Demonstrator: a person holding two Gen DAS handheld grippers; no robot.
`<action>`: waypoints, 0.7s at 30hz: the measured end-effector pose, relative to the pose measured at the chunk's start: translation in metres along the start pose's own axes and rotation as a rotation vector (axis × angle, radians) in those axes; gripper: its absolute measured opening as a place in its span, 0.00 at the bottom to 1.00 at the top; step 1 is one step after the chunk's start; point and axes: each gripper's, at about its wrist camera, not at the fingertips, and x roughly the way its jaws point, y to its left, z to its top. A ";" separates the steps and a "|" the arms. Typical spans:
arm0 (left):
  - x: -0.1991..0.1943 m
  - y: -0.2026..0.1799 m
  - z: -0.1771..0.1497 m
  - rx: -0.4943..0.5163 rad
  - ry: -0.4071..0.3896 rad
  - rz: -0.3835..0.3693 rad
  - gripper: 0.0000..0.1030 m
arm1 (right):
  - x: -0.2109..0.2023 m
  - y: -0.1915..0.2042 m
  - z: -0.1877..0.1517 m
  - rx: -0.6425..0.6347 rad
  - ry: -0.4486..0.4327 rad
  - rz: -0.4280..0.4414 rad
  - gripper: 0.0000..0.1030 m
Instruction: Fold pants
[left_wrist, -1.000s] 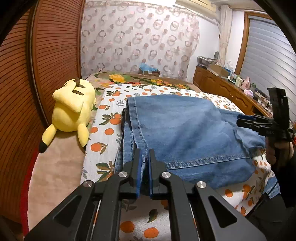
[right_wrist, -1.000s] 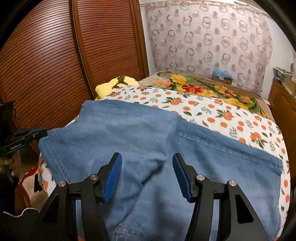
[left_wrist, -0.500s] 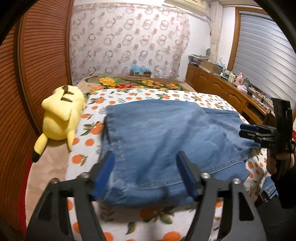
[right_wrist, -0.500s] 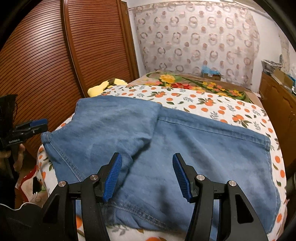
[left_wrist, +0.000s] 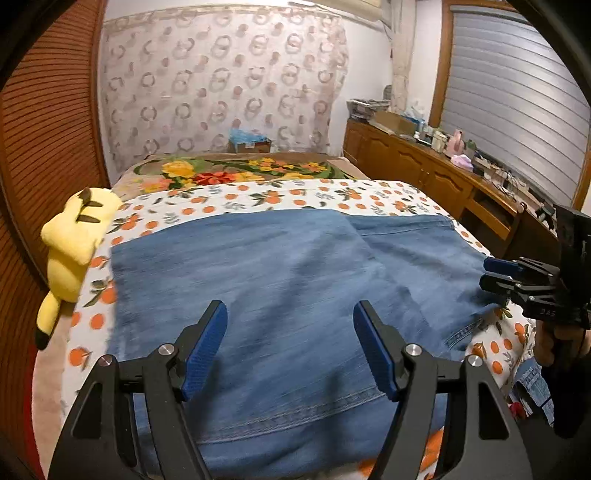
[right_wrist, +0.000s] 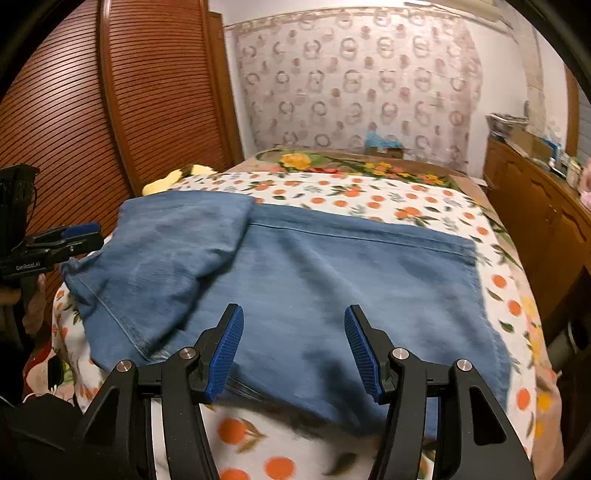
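Note:
Blue denim pants lie folded on the bed; they also show in the right wrist view, with one folded layer lapped over the left part. My left gripper is open and empty above the pants' near hem edge. My right gripper is open and empty above the near edge of the pants. The right gripper also shows at the right edge of the left wrist view, and the left gripper at the left edge of the right wrist view.
The bed carries an orange-print sheet and a floral blanket further back. A yellow plush toy lies at the bed's left edge by the slatted wardrobe doors. A cluttered wooden dresser runs along the right.
My left gripper has let go of the denim waistband and opened, then drawn back and swung right. My right gripper stayed open and pulled back toward the near edge.

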 end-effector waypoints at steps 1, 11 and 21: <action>0.002 -0.004 0.001 0.006 0.003 -0.004 0.70 | -0.002 -0.003 -0.003 0.006 -0.001 -0.007 0.57; 0.024 -0.043 0.009 0.070 0.029 -0.042 0.70 | -0.031 -0.031 -0.020 0.051 -0.020 -0.077 0.57; 0.038 -0.071 0.008 0.116 0.059 -0.073 0.70 | -0.059 -0.062 -0.038 0.090 -0.032 -0.149 0.57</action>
